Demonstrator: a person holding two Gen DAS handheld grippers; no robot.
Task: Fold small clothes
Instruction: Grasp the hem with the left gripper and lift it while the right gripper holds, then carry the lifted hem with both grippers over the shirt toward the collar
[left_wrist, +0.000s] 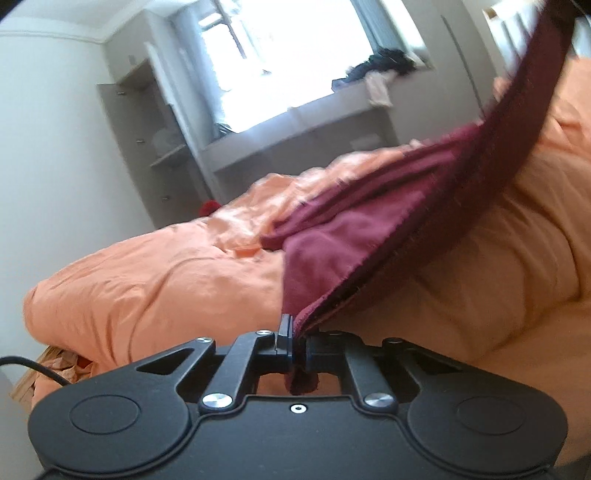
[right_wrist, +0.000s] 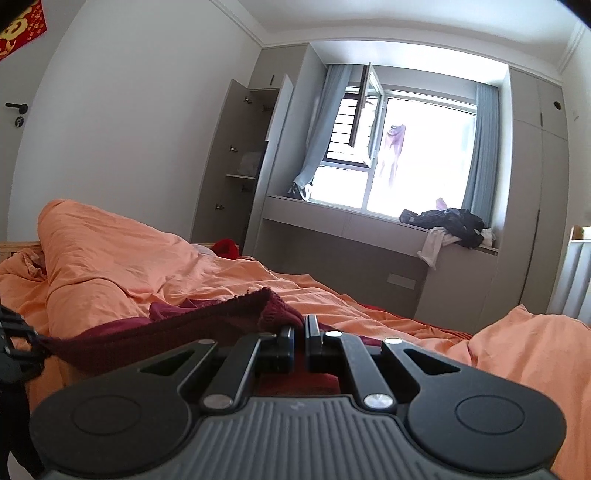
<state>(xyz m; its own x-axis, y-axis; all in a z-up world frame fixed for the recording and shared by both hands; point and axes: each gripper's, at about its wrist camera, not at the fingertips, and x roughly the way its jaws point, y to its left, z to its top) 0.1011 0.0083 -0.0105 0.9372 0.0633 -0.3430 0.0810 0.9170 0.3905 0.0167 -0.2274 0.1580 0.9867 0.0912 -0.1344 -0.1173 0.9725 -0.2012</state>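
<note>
Matt maroon cloth garment with fraying hem; smooth orange cloth duvet; matt black plastic tools.

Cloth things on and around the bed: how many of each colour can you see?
Maroon: 1, the soft maroon knit garment pinched at either end by the left gripper and right gripper.
Orange: 1, the rumpled orange duvet.
Dark: 1, the dark clothes heap on the sill.
Bright red: 1, a small cloth.
Total: 4
</note>
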